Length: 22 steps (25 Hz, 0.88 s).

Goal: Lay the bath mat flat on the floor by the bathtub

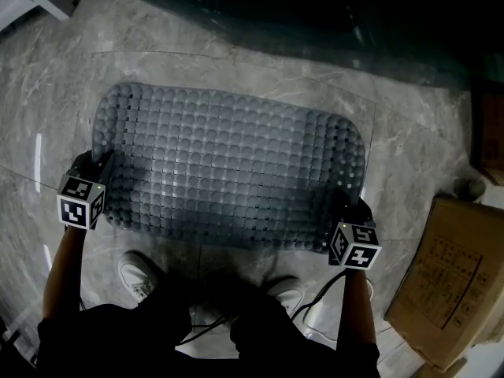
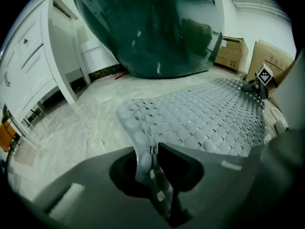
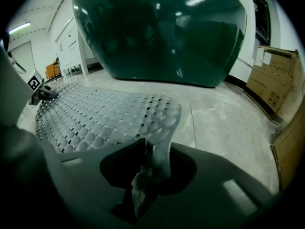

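Observation:
A grey bubbled bath mat (image 1: pixel 228 168) with small holes is spread over the marble floor in front of the dark green bathtub (image 1: pixel 315 14). My left gripper (image 1: pixel 98 181) is shut on the mat's near left corner, and my right gripper (image 1: pixel 346 215) is shut on its near right corner. In the left gripper view the mat (image 2: pixel 205 118) runs from the closed jaws toward the tub (image 2: pixel 152 27), its pinched corner curled up. The right gripper view shows the mat (image 3: pixel 105 118) the same way, its corner bent up between the jaws, with the tub (image 3: pixel 162 32) behind.
Cardboard boxes (image 1: pixel 445 282) stand at the right near the tub's end. White cabinets (image 2: pixel 33 70) line the left side. The person's white shoes (image 1: pixel 140 276) stand just behind the mat's near edge, with a cable trailing by them.

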Each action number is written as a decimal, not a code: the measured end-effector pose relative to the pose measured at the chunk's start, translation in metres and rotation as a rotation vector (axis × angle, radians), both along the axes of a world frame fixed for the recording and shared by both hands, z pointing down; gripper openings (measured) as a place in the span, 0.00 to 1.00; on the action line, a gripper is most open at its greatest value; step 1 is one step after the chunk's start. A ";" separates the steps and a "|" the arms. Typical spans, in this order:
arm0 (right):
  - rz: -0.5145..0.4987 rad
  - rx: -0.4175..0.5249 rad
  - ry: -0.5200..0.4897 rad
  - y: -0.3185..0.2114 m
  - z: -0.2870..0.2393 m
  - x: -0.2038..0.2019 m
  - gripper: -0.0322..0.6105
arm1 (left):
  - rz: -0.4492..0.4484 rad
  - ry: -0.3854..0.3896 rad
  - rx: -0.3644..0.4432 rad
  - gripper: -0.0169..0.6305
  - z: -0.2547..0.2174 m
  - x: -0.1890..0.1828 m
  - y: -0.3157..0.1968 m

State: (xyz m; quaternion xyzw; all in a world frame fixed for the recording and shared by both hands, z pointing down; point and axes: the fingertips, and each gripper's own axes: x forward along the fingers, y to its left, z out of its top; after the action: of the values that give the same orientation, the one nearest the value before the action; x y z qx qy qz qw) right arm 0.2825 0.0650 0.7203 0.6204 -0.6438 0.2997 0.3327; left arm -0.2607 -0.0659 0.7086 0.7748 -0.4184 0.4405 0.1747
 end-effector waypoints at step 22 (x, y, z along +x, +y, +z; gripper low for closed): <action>0.037 -0.026 0.004 0.000 0.010 0.007 0.26 | -0.025 -0.062 0.019 0.27 0.008 -0.012 -0.011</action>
State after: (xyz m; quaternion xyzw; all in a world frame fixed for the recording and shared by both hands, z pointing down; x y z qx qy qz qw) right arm 0.2895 0.0647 0.7299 0.6285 -0.6274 0.3131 0.3366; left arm -0.2731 -0.0764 0.7163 0.7572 -0.4377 0.4578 0.1598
